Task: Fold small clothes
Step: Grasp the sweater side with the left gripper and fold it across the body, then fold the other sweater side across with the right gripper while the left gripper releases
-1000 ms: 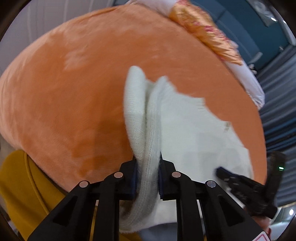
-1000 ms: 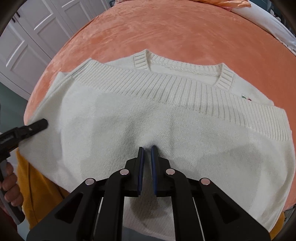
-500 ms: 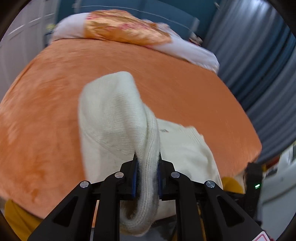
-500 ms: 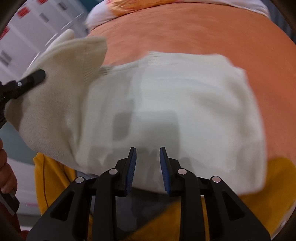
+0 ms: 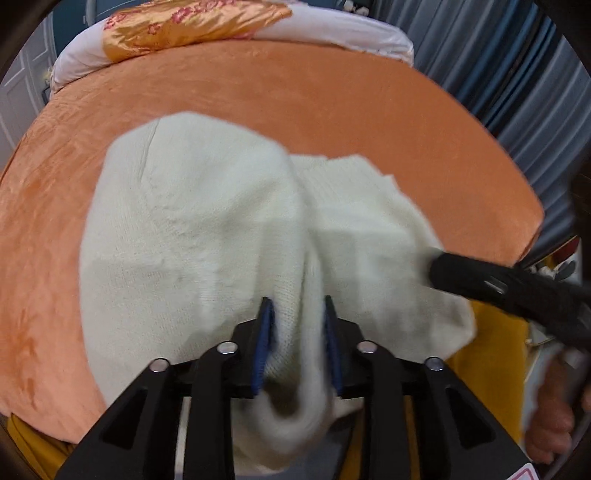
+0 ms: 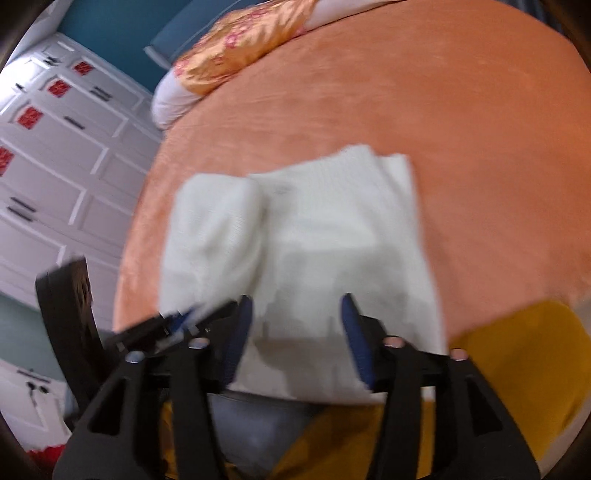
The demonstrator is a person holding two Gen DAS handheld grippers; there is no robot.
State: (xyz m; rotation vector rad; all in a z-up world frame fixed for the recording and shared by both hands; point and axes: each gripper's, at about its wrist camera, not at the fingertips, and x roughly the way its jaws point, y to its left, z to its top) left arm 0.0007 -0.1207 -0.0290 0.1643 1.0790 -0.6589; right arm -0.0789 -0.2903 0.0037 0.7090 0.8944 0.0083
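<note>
Sweater: the cream knit sweater (image 5: 207,236) lay on the orange bedspread (image 5: 332,96), near the bed's front edge, one side flap doubled over onto the body (the fold ridge ran down the middle in the left wrist view).
Near edge: the sweater's lower hem hung just past the bed's front edge, over a mustard-yellow cloth (image 6: 524,362) below.
Far edge: the ribbed upper border (image 6: 369,162) lay flat, with bare bedspread beyond it.
Open room: wide bare bedspread spread left, right and behind the garment; a floral orange pillow (image 5: 184,26) and a white pillow (image 5: 332,26) sat well apart at the head of the bed.
Left claw: the left claw (image 5: 295,332) had its blue pads parted, with a thick roll of knit lying between them; whether they pressed it I could not tell (motion blur).
Right claw: the right claw (image 6: 295,332) was spread wide and held nothing, low over the sweater's near hem.
Pose: both claws pointed forward across the bed from its front edge, close side by side, the right one's black finger reaching over the sweater's right side in the left view.
Surroundings: a white panelled wardrobe (image 6: 55,166) stood to the left and blue curtains (image 5: 517,74) to the right.
</note>
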